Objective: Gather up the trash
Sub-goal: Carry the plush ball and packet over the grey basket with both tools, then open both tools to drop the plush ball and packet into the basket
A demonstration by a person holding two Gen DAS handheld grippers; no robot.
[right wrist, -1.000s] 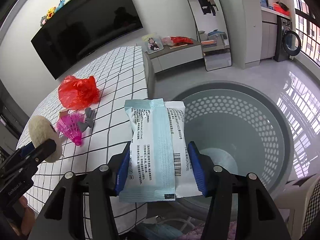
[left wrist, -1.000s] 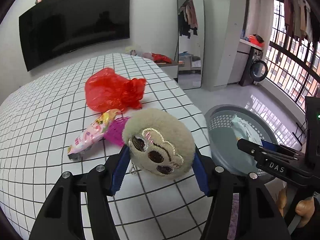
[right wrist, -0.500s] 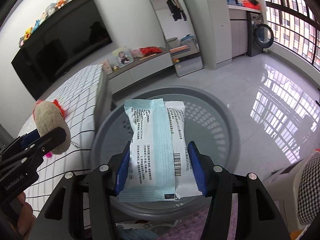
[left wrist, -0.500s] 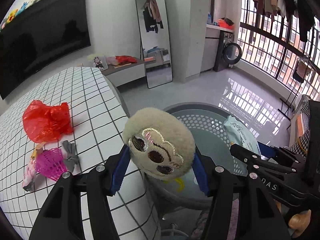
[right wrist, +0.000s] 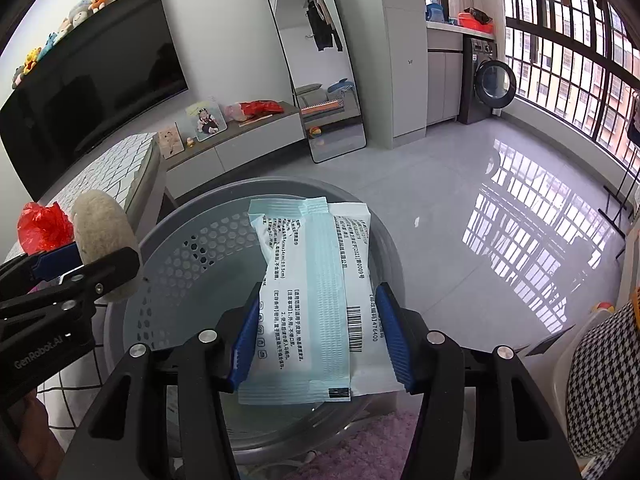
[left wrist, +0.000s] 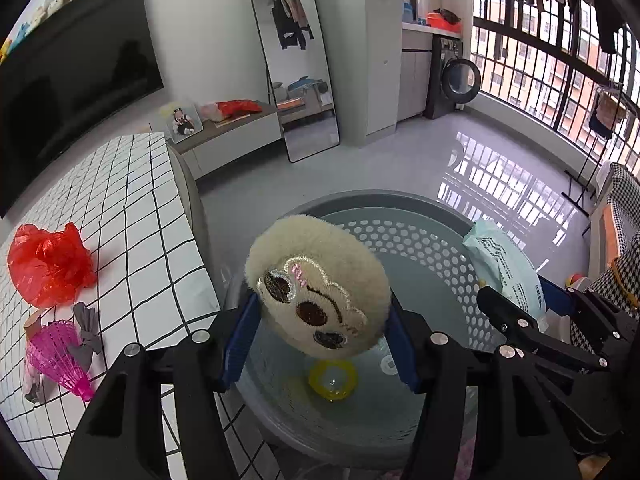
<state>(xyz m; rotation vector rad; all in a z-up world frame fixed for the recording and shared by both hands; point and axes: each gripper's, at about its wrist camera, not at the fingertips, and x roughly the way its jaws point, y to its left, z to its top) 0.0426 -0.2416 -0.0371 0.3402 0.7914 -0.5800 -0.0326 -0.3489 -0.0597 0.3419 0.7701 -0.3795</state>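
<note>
the left hand-held gripper [left wrist: 320, 344] pinches a fluffy plush face [left wrist: 318, 286] over the grey laundry basket [right wrist: 192, 232]. the right hand-held gripper [right wrist: 316, 344] pinches a wipes packet [right wrist: 316, 300] over it too. this looks like the drop step. next, both need to spread so the things fall in.

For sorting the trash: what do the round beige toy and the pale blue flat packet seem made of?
Round beige plush toy: probably synthetic fur, matte, with a fuzzy nap and an embroidered face. Pale blue flat packet: apparently thin plastic film, slightly glossy, with crimped ends and a printed barcode.
</note>
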